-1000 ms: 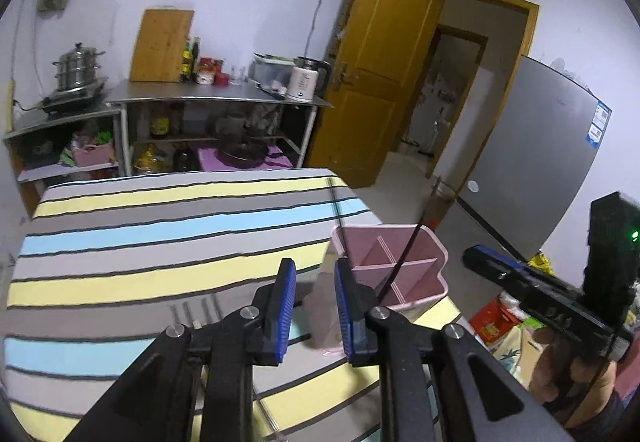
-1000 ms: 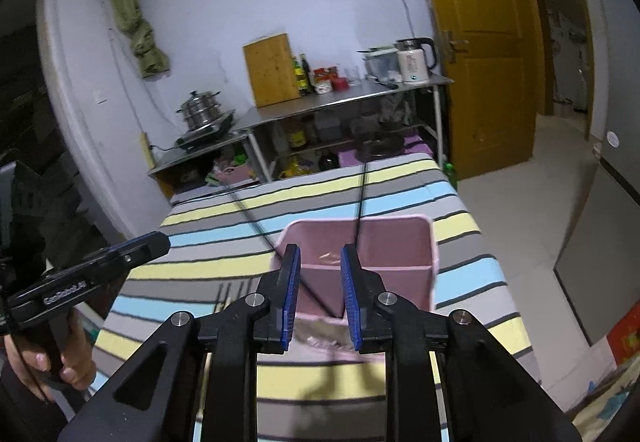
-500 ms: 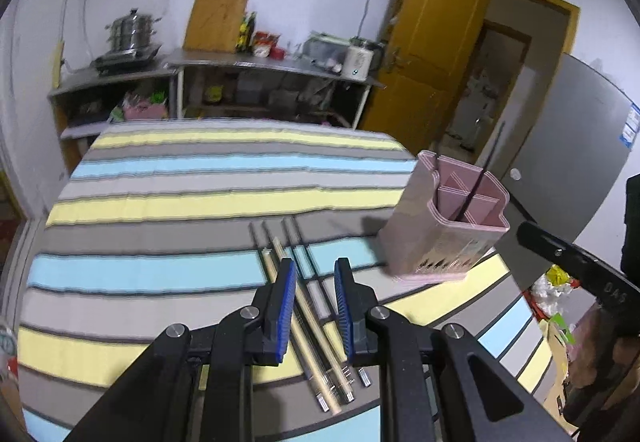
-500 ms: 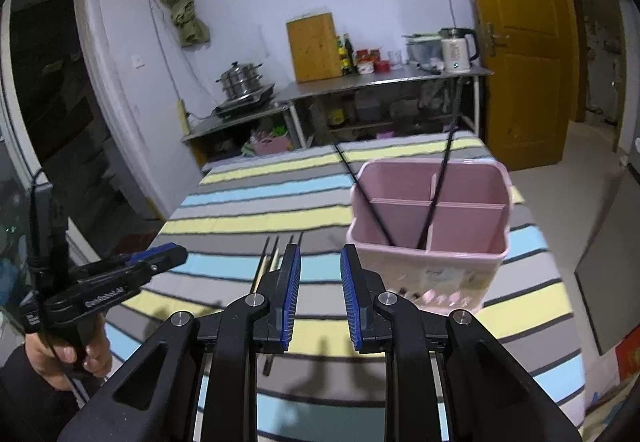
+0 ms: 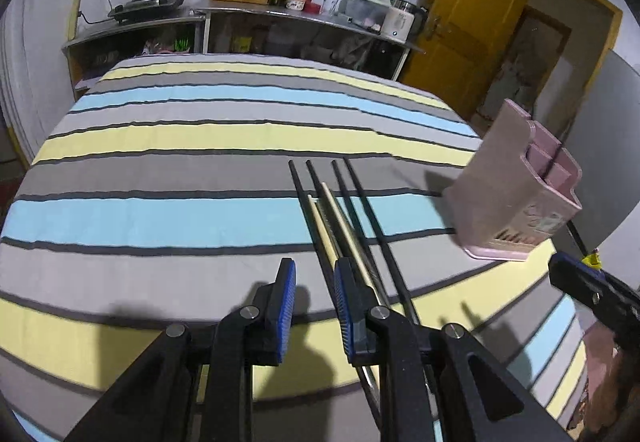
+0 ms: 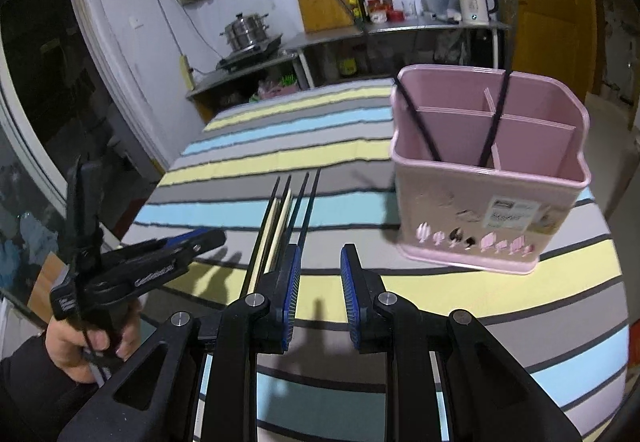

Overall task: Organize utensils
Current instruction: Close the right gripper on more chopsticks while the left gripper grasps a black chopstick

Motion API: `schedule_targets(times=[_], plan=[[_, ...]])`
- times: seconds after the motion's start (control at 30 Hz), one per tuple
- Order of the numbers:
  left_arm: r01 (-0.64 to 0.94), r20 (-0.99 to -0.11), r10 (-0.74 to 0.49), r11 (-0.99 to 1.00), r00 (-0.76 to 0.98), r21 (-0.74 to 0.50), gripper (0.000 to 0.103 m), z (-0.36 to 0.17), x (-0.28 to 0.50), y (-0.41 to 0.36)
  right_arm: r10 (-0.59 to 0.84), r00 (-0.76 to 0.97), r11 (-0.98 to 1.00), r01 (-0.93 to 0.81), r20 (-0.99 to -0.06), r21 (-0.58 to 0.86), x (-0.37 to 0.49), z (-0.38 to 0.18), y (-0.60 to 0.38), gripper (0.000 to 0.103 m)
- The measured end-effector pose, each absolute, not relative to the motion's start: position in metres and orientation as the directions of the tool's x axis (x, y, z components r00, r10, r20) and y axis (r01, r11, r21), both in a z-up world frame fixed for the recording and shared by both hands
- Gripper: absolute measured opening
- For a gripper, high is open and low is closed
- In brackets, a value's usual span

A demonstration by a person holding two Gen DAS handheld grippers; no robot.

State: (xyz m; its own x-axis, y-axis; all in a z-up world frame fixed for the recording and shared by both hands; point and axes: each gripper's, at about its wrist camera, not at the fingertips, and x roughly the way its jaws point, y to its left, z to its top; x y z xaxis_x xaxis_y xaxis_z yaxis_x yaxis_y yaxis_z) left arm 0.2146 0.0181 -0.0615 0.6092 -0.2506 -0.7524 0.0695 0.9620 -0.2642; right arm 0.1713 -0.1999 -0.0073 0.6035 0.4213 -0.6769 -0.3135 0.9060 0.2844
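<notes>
A striped surface (image 5: 200, 209) carries a row of loose chopsticks (image 5: 340, 213), black and pale, lying side by side near its front edge. A pink divided holder (image 6: 488, 181) stands toward the right edge with two black chopsticks (image 6: 494, 113) already upright inside. Most sorting seems left. The left hand-held gripper (image 5: 314, 302) and right hand-held gripper (image 6: 318, 294) both hover above the row, jaws apart, empty.

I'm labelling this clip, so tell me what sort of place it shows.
Most likely a home kitchen or dining corner: a steamer pot on a cooker, a kettle and cutting board on a metal counter, and chopsticks on a striped table.
</notes>
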Motion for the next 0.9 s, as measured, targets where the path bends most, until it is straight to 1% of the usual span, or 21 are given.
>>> schedule_targets(times=[0.57,0.7,0.83,0.9], plan=[[0.023,-0.771,-0.238,0.96,0.591,-0.278,0.019,-0.086,0.298,0.024,0.414,0.52,0.903,-0.337,-0.747,0.266,0.204,-0.059,-0.156,0.021],[0.022,-0.79,-0.223,0.966,0.571,-0.257,0.019,-0.092,0.314,0.019,0.41,0.513,0.905,-0.331,-0.754,0.267,0.208,-0.064,-0.155,0.021],[0.048,-0.796,-0.181,0.981,0.578,-0.188,0.019,-0.092,0.319,0.012,0.405,0.509,0.907,-0.327,-0.76,0.264,0.21,-0.067,-0.153,0.021],[0.066,-0.796,-0.179,0.983,0.579,-0.173,0.019,-0.092,0.316,0.014,0.401,0.508,0.909,-0.326,-0.762,0.261,0.211,-0.067,-0.152,0.021]])
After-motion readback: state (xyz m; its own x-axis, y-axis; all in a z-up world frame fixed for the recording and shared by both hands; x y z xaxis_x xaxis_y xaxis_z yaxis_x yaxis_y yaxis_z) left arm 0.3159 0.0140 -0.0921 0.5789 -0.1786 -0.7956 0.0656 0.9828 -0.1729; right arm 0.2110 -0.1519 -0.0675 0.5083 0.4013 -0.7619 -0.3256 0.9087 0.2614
